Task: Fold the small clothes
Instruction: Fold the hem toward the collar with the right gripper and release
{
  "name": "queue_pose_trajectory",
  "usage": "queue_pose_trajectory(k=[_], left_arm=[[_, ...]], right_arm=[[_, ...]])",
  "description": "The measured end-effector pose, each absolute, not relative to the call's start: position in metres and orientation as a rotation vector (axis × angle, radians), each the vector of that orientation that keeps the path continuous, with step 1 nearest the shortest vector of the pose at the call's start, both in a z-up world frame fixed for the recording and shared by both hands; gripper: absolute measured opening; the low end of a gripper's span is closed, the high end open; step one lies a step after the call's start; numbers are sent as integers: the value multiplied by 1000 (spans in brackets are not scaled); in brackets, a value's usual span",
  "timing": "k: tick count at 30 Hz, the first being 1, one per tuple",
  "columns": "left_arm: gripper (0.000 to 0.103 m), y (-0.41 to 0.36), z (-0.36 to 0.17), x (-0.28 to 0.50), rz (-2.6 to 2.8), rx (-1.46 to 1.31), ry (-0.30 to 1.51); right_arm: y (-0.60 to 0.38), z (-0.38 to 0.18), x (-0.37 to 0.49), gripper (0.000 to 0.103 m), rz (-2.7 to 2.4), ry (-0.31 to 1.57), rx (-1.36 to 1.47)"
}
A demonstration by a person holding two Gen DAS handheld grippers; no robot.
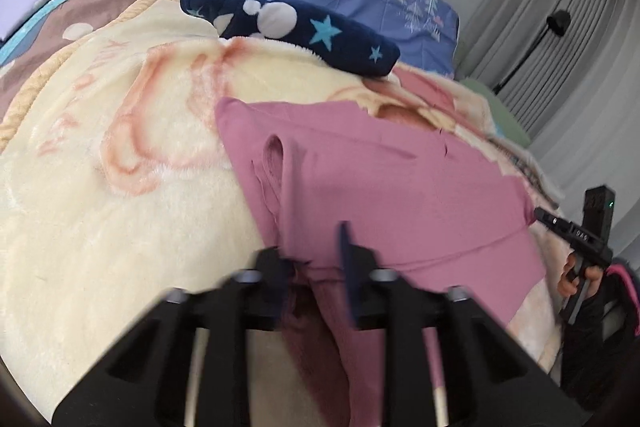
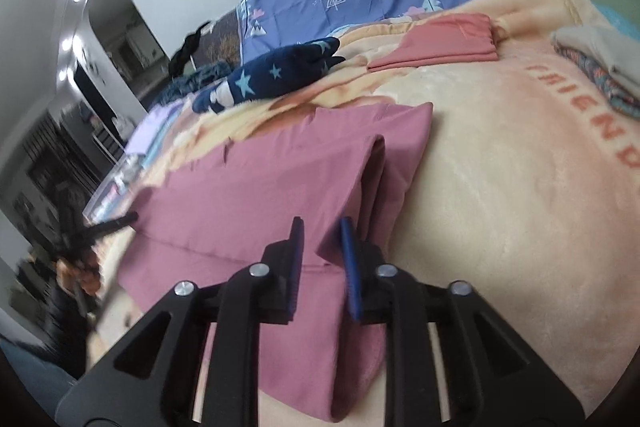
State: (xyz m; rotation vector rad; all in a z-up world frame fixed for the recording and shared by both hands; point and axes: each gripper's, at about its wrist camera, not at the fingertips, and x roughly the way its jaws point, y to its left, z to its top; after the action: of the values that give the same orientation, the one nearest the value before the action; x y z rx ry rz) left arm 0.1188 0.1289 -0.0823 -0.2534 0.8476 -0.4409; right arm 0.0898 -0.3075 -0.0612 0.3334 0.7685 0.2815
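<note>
On the bed, seen from the left wrist, the pink garment [image 1: 384, 183] lies across the cream blanket [image 1: 120, 187], with a navy star sock [image 1: 304, 31] beyond its far edge. The left gripper [image 1: 316, 267] sits at the garment's near edge; its fingers [image 1: 347, 251] stand apart with cloth bunched between them, though blur hides whether they truly pinch it. The right gripper [image 1: 576, 235] shows just off the garment's right corner.

From the right wrist, the pink garment [image 2: 280, 179] already carries one fold along its right side. The right gripper [image 2: 322, 255] hovers at the garment's near hem, fingers [image 2: 349, 259] spread, cloth between them ungripped. A folded salmon piece [image 2: 440, 43] lies beyond the garment.

Judging by this, the next fold is being set up: both grippers should close on the near hem and carry it evenly toward the far edge.
</note>
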Motion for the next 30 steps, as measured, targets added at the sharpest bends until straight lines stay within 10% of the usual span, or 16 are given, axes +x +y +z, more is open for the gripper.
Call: queue_pose_trajectory(k=[9, 13, 17, 30], left_arm=[[2, 112, -23, 174, -408, -286, 766], [28, 120, -40, 213, -211, -338, 807], [45, 127, -55, 203, -265, -328, 785], [51, 119, -75, 176, -342, -146, 857]], right_arm=[[-346, -17, 157, 3, 236, 630, 583], [-361, -29, 196, 34, 102, 686, 597], [-360, -42, 190, 34, 170, 715, 540], [-304, -43, 122, 34, 330, 888, 167]])
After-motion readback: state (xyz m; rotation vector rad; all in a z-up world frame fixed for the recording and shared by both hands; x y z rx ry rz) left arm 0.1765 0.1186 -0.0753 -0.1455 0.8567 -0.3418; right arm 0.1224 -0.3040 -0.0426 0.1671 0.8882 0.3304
